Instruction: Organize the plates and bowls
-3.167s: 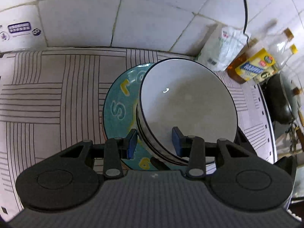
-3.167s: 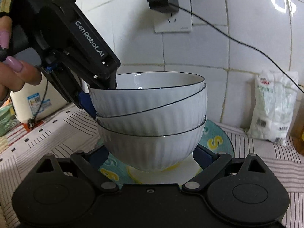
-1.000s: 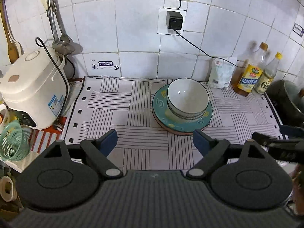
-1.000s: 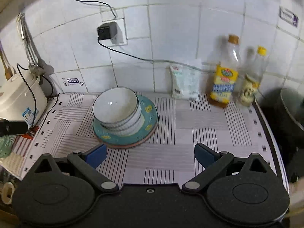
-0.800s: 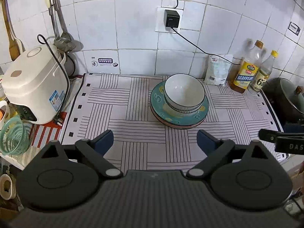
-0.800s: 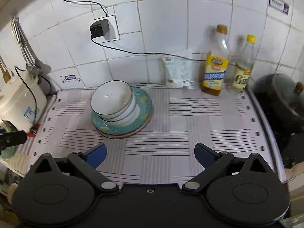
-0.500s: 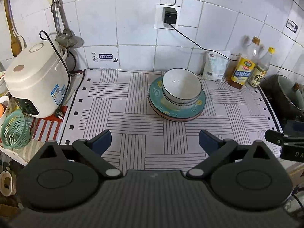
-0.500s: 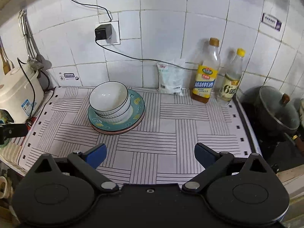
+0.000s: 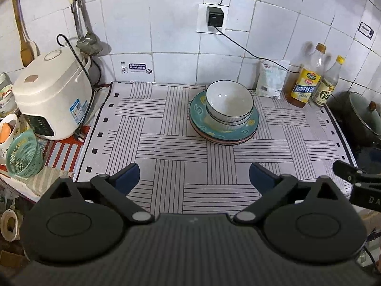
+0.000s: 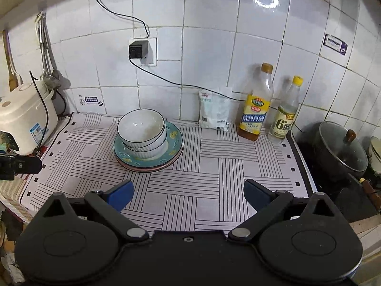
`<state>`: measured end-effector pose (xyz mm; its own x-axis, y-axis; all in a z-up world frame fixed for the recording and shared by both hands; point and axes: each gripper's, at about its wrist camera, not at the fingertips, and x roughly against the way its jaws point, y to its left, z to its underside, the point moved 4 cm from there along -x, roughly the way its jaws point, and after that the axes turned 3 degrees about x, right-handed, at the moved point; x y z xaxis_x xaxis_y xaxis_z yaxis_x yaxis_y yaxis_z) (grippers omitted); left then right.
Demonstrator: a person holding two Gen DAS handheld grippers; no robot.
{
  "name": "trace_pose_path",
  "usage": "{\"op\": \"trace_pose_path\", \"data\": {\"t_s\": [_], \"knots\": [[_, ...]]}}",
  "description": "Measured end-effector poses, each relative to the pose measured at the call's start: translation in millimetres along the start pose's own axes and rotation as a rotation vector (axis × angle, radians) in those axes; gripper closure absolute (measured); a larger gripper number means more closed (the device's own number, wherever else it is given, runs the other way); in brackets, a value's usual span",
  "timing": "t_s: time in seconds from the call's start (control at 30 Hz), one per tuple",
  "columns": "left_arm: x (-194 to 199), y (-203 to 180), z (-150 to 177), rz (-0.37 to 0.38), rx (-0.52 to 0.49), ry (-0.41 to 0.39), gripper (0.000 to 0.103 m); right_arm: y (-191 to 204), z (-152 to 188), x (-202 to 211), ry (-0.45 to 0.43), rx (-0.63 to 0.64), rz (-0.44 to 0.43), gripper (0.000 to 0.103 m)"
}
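Observation:
Three white bowls with dark rims (image 9: 229, 102) (image 10: 141, 128) sit nested on a teal plate (image 9: 252, 125) (image 10: 175, 143), which lies on a pinkish plate beneath it, at the back of the striped mat (image 9: 171, 147) (image 10: 214, 166). My left gripper (image 9: 194, 177) is open and empty, held well back above the mat's front edge. My right gripper (image 10: 188, 196) is open and empty, also well back from the stack. The right gripper's tip shows at the right edge of the left wrist view (image 9: 352, 176); the left gripper's tip shows at the left edge of the right wrist view (image 10: 19, 165).
A white rice cooker (image 9: 50, 95) (image 10: 23, 116) stands at the left with a green basket (image 9: 22, 152) beside it. A white bag (image 9: 271, 78) (image 10: 214, 109), two bottles (image 9: 307, 83) (image 10: 256, 104) and a dark lidded pot (image 9: 364, 116) (image 10: 340, 152) stand at the right. A cable hangs from the wall socket (image 10: 139, 48).
Both grippers let go of the bowl stack and pulled back and up from it, jaws wide open. The stack stays put on the plates and looks smaller and farther away.

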<state>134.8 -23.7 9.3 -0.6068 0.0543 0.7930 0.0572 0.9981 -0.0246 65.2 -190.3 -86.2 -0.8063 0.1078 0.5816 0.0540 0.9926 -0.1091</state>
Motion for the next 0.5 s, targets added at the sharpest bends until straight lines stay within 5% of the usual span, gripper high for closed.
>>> {"op": "trace_pose_path", "data": {"t_s": [0.5], "knots": [[16.3, -3.7, 11.9, -0.014, -0.030, -0.052, 0.003, 3.4, 4.7, 18.3, -0.082, 0.001, 0.024, 0.003]]}}
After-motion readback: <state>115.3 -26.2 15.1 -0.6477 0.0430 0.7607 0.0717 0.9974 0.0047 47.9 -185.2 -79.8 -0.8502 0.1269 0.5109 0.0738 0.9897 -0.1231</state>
